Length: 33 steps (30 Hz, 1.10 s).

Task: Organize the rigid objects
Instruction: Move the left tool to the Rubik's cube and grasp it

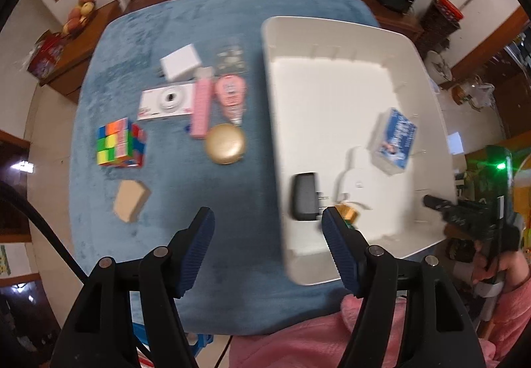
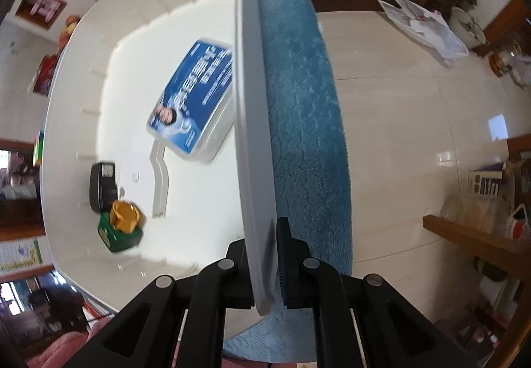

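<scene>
Right tool [image 2: 265, 251] clamping bin [image 2: 252, 168] wall, left tool [image 1: 267, 235] apparently empty

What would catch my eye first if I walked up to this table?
The big white bin on the blue cloth, already holding a blue box, a black charger and a small green bottle. The colourful cube waits outside, left of it.

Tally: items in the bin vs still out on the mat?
In bin: 3: black charger, green bottle, blue box
On mat: 8, including cube, camera, gold compact
Total: 11
</scene>
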Available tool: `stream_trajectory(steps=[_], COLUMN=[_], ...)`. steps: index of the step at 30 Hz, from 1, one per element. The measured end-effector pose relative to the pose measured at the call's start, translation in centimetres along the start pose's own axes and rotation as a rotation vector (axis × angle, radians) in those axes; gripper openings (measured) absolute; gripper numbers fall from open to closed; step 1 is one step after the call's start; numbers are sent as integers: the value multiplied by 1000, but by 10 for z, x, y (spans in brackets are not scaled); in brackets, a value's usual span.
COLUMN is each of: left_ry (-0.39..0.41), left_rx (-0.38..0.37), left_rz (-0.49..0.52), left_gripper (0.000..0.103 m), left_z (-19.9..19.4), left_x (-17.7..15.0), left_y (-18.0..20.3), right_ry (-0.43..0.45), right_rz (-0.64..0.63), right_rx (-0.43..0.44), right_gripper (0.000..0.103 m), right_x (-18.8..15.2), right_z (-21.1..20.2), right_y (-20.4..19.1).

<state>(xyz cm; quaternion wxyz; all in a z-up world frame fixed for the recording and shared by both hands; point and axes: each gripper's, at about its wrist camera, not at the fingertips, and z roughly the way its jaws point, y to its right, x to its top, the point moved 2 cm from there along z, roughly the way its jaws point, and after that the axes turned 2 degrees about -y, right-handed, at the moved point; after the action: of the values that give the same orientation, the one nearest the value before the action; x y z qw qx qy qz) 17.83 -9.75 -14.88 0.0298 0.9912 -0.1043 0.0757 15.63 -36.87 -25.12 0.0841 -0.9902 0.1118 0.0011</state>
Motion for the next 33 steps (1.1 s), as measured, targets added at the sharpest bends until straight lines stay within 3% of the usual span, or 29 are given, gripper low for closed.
stream_trajectory(steps=[8, 15, 22, 24, 33], left_ry=[-15, -17, -122, -161, -248], left_rx=[47, 64, -41, -31, -97], left_rz=[-42, -62, -209, -252, -299], left_gripper=[77, 79, 82, 82, 82], left_z=[-4, -3, 22, 31, 69], left_x=[5, 19, 36, 40, 58], left_y=[-60, -106, -159, -173, -211], right_ry=[24, 44, 57, 57, 49], right_rz=[108, 152, 212, 227, 274], right_rx=[-29, -111, -121, -137, -175], right_gripper=[10, 10, 12, 12, 16], right_x=[4, 2, 0, 2, 4], right_z=[-5, -6, -8, -8, -7], right_y=[-2, -8, -7, -7, -9])
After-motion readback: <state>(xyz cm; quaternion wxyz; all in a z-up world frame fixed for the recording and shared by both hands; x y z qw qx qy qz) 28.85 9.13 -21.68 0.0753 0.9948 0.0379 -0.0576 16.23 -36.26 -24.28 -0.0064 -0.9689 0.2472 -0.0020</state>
